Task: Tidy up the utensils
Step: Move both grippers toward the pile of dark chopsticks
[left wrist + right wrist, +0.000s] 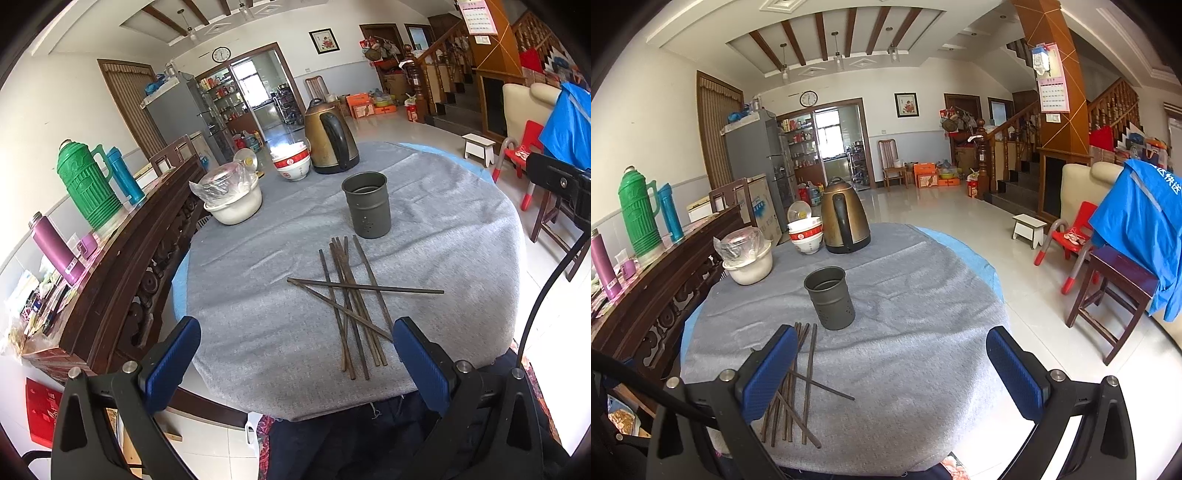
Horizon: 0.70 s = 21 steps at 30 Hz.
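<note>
Several dark wooden chopsticks [354, 306] lie in a loose crossed pile on the grey tablecloth [258, 295], near the front edge. A dark grey metal utensil holder [366, 205] stands upright and empty just behind them. My left gripper [295, 350] is open and empty, above the table's front edge, its right finger next to the pile. In the right wrist view the chopsticks [809, 373] lie partly behind the left finger, the holder [830, 297] stands beyond, and my right gripper [890, 365] is open and empty over bare cloth [905, 332].
A brass electric kettle [330, 137], stacked red-and-white bowls [292, 162] and a white pot with a plastic bag [232, 194] stand at the table's back. A dark wooden sideboard [122, 258] with thermoses is on the left. A wooden stool [1115, 291] and red child's chair [1075, 236] stand right.
</note>
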Available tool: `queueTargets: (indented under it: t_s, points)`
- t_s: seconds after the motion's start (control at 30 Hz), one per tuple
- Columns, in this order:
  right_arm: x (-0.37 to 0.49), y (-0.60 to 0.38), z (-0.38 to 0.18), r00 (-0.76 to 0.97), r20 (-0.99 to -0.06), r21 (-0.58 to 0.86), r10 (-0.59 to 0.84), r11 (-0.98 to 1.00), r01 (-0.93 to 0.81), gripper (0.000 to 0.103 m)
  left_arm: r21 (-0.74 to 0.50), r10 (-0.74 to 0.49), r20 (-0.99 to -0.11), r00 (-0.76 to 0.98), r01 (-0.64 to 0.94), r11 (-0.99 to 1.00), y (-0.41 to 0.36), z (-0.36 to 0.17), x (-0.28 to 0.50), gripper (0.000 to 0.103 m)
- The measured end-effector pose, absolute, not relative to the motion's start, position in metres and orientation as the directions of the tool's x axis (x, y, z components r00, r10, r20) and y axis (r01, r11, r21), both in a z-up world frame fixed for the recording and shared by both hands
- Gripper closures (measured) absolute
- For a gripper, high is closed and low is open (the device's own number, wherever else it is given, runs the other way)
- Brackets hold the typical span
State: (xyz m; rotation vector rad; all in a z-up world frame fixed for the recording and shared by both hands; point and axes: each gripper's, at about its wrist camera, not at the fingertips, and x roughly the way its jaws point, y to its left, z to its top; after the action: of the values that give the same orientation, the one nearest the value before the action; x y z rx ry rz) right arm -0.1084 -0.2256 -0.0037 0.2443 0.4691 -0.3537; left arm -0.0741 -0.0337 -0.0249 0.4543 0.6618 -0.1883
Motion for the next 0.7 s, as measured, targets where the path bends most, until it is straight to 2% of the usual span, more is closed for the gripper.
queueTargets:
  t_s: [0.2,0.7]
  points:
    - [-0.109,-0.227,-0.006,0.839,-0.469,0.146,-0.277,0.912,0.383,0.0,0.347,-0.024,-0.629,0.777,0.308,0.886,-0.035,-0.025,-0.074,0.0]
    - [-0.091,-0.218,-0.018,0.809,-0.535,0.133,-0.243,0.921,0.365,0.0,0.326,-0.018,-0.66,0.751,0.308,0.894,-0.03,-0.036,-0.06,0.0]
